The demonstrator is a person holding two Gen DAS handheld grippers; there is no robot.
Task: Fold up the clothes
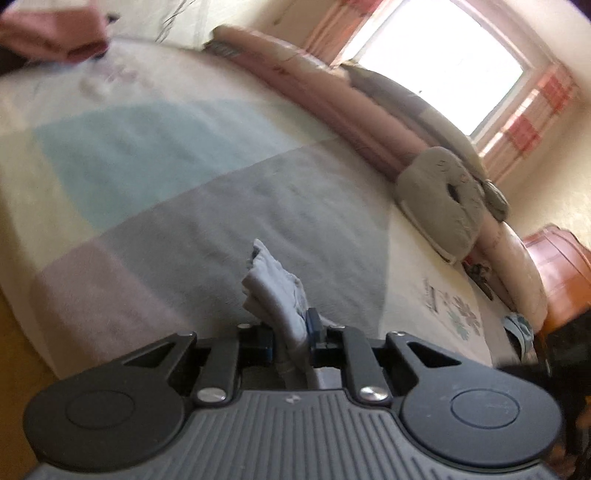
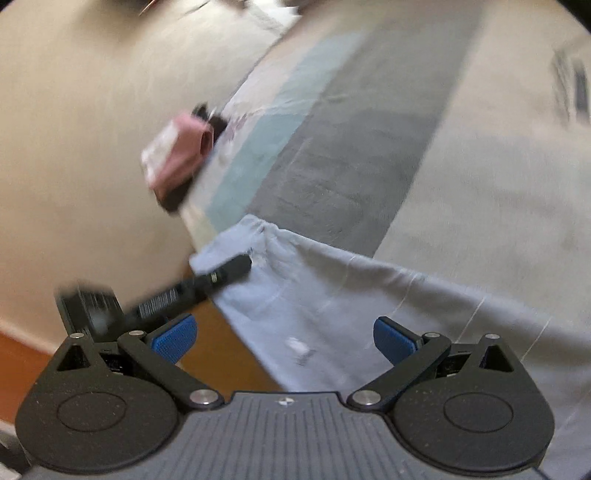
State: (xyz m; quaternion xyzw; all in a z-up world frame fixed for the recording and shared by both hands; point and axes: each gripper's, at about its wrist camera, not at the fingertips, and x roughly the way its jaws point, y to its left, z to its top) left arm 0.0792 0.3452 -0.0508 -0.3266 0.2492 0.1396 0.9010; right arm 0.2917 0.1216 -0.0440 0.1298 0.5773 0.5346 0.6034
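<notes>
fabric is bunched between the pads of the left hand-held gripper [image 1: 291, 334], which pinches a fold of the pale blue-grey garment [image 1: 275, 295]; the jaws stand almost together with only the cloth between them. in the right wrist view the same left hand-held gripper [image 2: 242, 264] shows as a dark bar gripping the garment [image 2: 332, 295] at a gathered corner, just at the near edge of the bed [image 1: 258, 192]. from there the garment spreads wide and crumpled along that near edge, partly hanging over it. the right hand-held gripper [image 2: 286, 338] is spread wide, its blue pads [image 2: 173, 338] well apart, with nothing pinched; the garment lies beyond and below them. the bed carries a blanket in blocks of grey, pale blue and pink. a folded pink garment [image 1: 55, 33] sits at the far left corner of the bed. along the far edge lie long pillows [image 1: 332, 96] and a grey plush toy [image 1: 443, 195], with a bright window [image 1: 443, 66] behind.
</notes>
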